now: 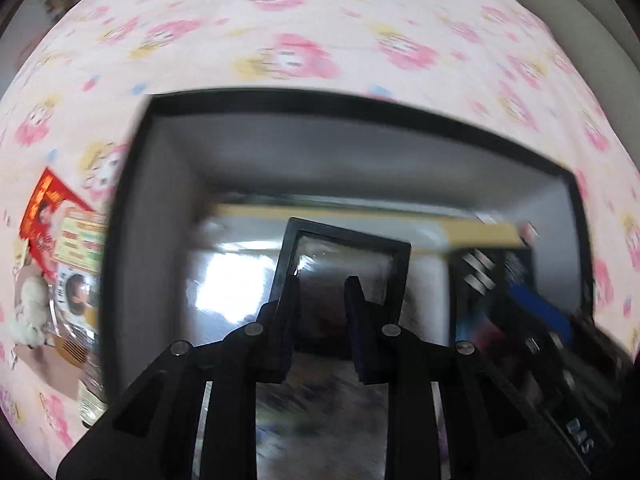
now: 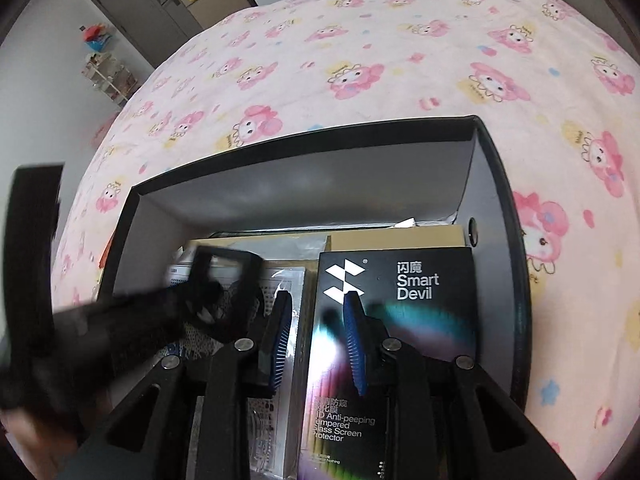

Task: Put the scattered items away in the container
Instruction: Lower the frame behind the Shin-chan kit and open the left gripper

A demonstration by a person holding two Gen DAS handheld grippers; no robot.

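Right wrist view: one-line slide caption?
Right gripper above the screen protector box in the black bin on a pink sheet.

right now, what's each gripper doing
left gripper: nearly closed, apparently holding the black square frame over the box.
right gripper: nearly closed, nothing between its fingers, above the Smart Devil pack.

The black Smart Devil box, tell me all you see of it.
The Smart Devil box is a flat black carton, glossy, with a white logo, white lettering and a rainbow swirl; print reads anti-peeping tempered glass screen protector. It stands tilted inside the container, at its right side, on tan cardboard. The right gripper hangs over its left edge; contact unclear.
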